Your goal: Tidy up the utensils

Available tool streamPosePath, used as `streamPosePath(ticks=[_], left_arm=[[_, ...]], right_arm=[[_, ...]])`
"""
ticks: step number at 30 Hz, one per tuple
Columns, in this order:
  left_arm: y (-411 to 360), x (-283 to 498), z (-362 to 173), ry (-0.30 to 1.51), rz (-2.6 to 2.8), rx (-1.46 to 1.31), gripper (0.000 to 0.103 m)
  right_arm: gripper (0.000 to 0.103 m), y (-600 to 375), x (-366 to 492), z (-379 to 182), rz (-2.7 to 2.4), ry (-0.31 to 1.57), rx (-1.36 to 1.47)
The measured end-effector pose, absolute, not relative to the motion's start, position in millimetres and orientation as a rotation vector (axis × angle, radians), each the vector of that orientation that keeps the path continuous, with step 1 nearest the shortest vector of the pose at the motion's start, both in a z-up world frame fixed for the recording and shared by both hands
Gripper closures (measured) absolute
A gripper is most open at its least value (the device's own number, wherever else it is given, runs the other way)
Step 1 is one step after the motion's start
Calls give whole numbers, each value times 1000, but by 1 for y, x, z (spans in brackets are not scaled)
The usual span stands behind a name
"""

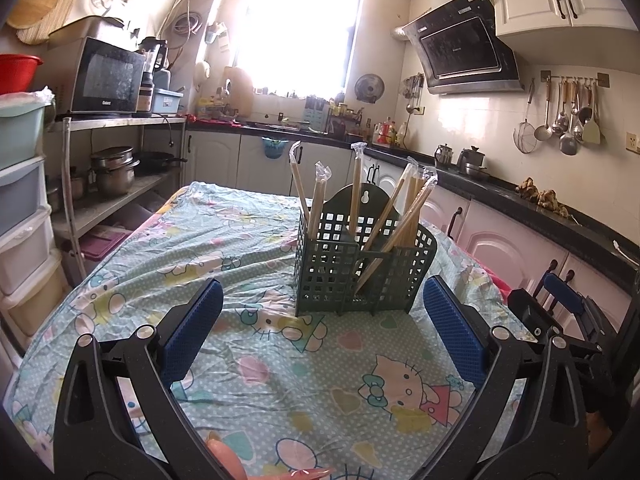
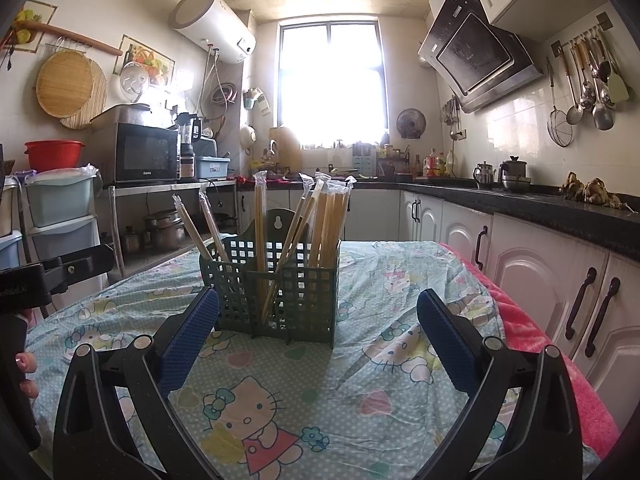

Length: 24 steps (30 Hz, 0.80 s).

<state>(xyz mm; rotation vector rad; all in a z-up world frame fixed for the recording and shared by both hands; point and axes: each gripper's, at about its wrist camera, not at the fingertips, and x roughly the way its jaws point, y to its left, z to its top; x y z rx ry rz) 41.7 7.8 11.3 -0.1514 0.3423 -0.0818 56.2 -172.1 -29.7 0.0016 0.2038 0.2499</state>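
While both pairs of tongs hover low over the table, the left gripper (image 1: 322,328) stands with its two blue-padded fingers (image 1: 194,330) spread wide and nothing between them, and the right gripper (image 2: 318,330) is spread just as wide and equally empty. Under them lies one pale blue polka-dot tablecloth printed with cartoon cats (image 2: 360,408), wrinkled across the table. In the middle of the cloth, just beyond the fingertips, stands one dark green plastic lattice utensil basket (image 1: 362,256), upright, with a raised back plate pierced by a keyhole slot and dividers that split it into compartments. From it rise seven or so pairs of pale wooden chopsticks in clear plastic sleeves (image 1: 356,188), some upright, some leaning; overlap makes the exact count uncertain. Two sit in the left compartment in the right wrist view, the rest cluster centre and right. Farther off, on a metal shelf at the left, sits one black microwave oven (image 2: 146,154) with the word "Galanz" on its door. On the right wall hangs a black slanted range hood (image 1: 466,46); its label is too small to read.
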Motion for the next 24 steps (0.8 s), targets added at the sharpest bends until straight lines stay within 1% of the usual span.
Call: streamPosePath(ticks=[9, 13, 16, 21, 23, 24], left_arm=[[12, 54, 3, 411, 17, -142, 11], [33, 65, 0, 455, 59, -175, 11], [65, 84, -3, 516, 123, -211, 11], [130, 147, -36, 726, 269, -300, 11], [143, 171, -55, 789, 323, -282, 11], [147, 181, -66, 813, 341, -280, 11]], right_arm=[[6, -181, 62, -28, 208, 218, 4], [6, -202, 80, -26, 139, 261, 23], [6, -227, 113, -30, 60, 368, 39], [6, -269, 209, -70, -113, 745, -3], [6, -280, 236, -88, -133, 838, 11], [6, -280, 236, -88, -133, 838, 11]])
